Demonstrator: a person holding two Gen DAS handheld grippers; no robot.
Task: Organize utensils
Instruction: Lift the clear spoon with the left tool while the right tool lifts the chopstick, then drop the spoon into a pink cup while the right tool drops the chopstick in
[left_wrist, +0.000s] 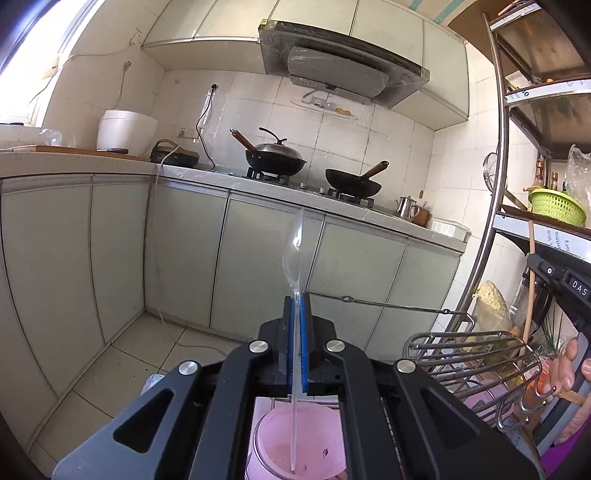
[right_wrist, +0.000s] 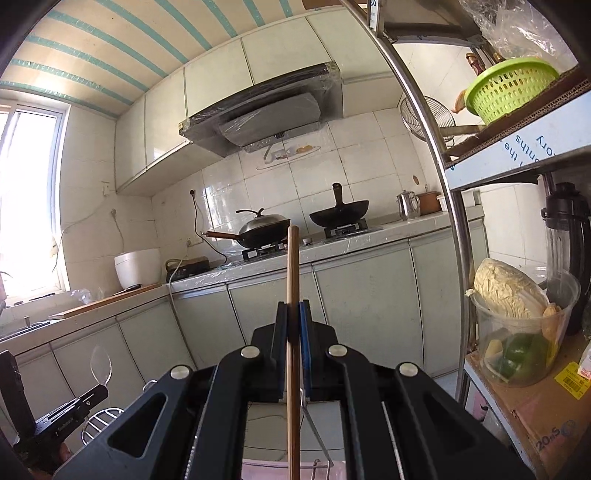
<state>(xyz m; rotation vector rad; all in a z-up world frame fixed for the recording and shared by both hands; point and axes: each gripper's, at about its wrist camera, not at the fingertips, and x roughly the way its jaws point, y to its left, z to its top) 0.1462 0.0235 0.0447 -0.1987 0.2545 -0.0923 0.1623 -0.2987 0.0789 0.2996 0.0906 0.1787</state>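
Observation:
My left gripper (left_wrist: 296, 300) is shut on a clear plastic spoon (left_wrist: 294, 251). Its bowl points up past the fingertips and its handle runs down over a pink container (left_wrist: 295, 435). My right gripper (right_wrist: 294, 308) is shut on a wooden chopstick (right_wrist: 293, 266) that stands nearly upright between the blue pads. A wire utensil rack (left_wrist: 476, 358) sits low at the right of the left wrist view, beside the hand on the right gripper's handle. In the right wrist view the left gripper (right_wrist: 101, 391) shows at the lower left with the spoon (right_wrist: 100, 363) above it, near part of the rack (right_wrist: 99, 421).
A kitchen counter (left_wrist: 207, 173) runs along the far wall with two black woks (left_wrist: 275, 160), a steel kettle (left_wrist: 406, 206) and a white rice cooker (left_wrist: 125, 133). A metal shelf unit (right_wrist: 524, 162) at the right holds a green basket (right_wrist: 511, 88) and a tub of vegetables (right_wrist: 517, 332).

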